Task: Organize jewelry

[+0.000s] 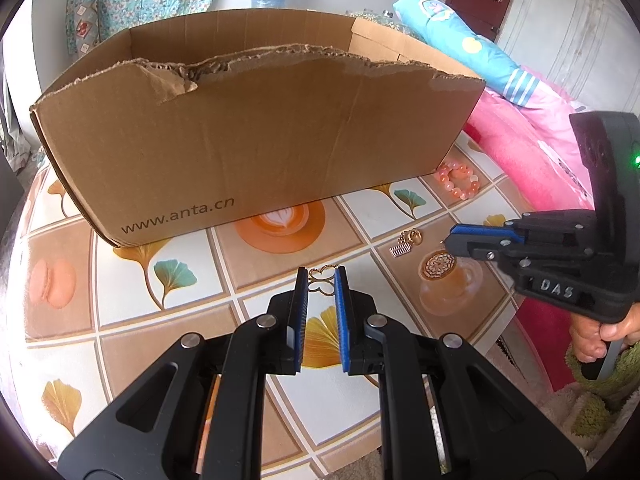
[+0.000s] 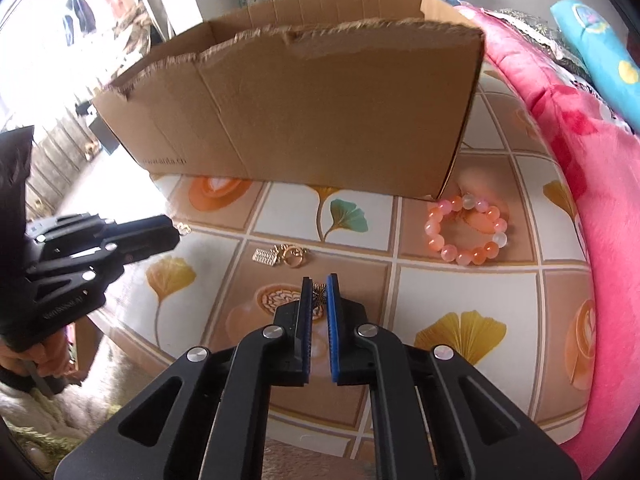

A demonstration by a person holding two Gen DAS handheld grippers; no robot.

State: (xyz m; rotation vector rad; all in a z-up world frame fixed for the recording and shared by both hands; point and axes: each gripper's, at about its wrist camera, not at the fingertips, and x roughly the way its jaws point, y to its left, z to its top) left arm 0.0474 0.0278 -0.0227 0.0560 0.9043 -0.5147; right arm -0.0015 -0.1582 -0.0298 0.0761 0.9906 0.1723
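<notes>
My left gripper (image 1: 322, 280) is shut on a gold butterfly-outline pendant (image 1: 322, 283), held just above the table in front of the cardboard box (image 1: 256, 136). My right gripper (image 2: 319, 289) is shut on a small dark-and-gold charm (image 2: 319, 294) near the table. In the left wrist view the right gripper (image 1: 450, 240) shows from the side at the right. A pink-orange bead bracelet (image 2: 468, 230) lies by the box's right corner. A gold ring and a rectangular charm (image 2: 282, 257) lie left of it. A round gold filigree pendant (image 1: 437, 266) lies on the table.
The open box (image 2: 304, 100) with a torn front rim stands on a table with a tile-and-leaf patterned cloth (image 2: 460, 304). A pink blanket (image 2: 592, 184) and a blue pillow (image 1: 460, 44) lie along the right side. The left gripper (image 2: 120, 240) shows at the left.
</notes>
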